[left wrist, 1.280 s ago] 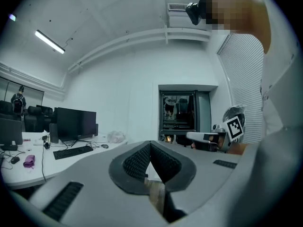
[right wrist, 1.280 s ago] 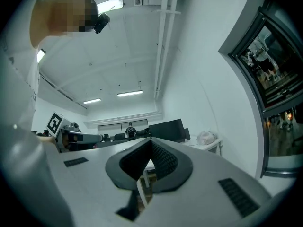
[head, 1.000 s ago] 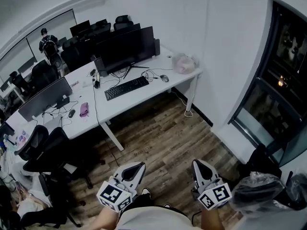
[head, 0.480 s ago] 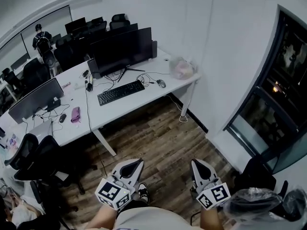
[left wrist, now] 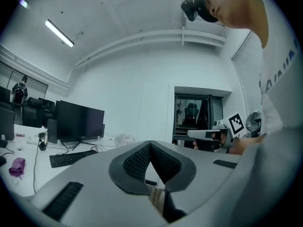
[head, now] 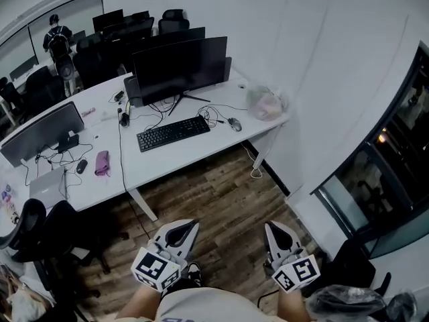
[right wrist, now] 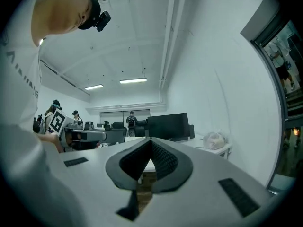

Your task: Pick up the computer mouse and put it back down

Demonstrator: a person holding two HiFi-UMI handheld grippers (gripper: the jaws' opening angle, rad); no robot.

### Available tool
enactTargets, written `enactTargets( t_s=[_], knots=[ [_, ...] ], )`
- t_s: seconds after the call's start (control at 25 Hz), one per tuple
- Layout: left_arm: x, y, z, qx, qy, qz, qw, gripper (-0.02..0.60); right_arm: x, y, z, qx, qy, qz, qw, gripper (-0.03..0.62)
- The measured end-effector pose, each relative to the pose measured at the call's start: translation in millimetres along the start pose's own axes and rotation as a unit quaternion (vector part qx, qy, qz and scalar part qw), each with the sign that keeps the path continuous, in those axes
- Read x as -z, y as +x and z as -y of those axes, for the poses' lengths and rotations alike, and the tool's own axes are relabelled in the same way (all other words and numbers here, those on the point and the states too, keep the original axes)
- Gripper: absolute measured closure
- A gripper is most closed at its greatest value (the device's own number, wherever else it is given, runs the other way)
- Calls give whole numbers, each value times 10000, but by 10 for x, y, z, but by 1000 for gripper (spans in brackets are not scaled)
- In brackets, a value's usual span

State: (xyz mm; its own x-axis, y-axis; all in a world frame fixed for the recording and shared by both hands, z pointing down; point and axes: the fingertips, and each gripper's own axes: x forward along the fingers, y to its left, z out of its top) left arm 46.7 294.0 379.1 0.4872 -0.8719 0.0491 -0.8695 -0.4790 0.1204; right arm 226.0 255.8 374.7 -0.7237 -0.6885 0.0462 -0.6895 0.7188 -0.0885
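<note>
A grey computer mouse (head: 234, 123) lies on the white desk (head: 174, 158), right of a black keyboard (head: 173, 133) and in front of a large dark monitor (head: 179, 66). Both grippers are held level over the wooden floor, well short of the desk. My left gripper (head: 183, 228) has its jaws meeting at the tips with nothing between them, as the left gripper view (left wrist: 150, 143) also shows. My right gripper (head: 275, 229) is shut and empty too, its pads touching in the right gripper view (right wrist: 151, 140).
A crumpled plastic bag (head: 267, 103) sits at the desk's right corner. Further left are a second monitor (head: 40, 133), a second mouse (head: 81, 166), a pink object (head: 102, 162) and black office chairs (head: 40, 227). Dark glass panels (head: 395, 159) line the right wall. A person (head: 57, 39) stands far back.
The person has walked towards the desk, and the head view has swung so the desk sits more central. Both grippers stay shut and side by side at the view's bottom.
</note>
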Motion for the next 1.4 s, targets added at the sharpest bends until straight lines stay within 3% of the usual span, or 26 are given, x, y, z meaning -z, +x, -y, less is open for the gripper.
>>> enactTargets(
  t_s=[0.36, 0.56, 0.72, 0.88, 1.4],
  knots=[
    [-42, 181, -765, 13, -37, 26, 10000, 577, -22, 856, -31, -38, -144, -121, 9998, 574],
    [-34, 230, -992, 49, 109, 21, 9999, 577, 61, 1132, -84, -123, -210, -287, 9993, 574],
    [42, 334, -1138, 31, -36, -12, 10000, 577, 95, 1297, -3, -116, -185, -308, 9993, 574],
    [51, 480, -1273, 5, -197, -20, 9998, 577, 151, 1453, 137, -117, -111, -337, 9993, 574],
    [-123, 1343, -1769, -469, 75, -78, 9988, 577, 49, 2283, 940, -497, 24, -44, 9988, 574]
  ],
)
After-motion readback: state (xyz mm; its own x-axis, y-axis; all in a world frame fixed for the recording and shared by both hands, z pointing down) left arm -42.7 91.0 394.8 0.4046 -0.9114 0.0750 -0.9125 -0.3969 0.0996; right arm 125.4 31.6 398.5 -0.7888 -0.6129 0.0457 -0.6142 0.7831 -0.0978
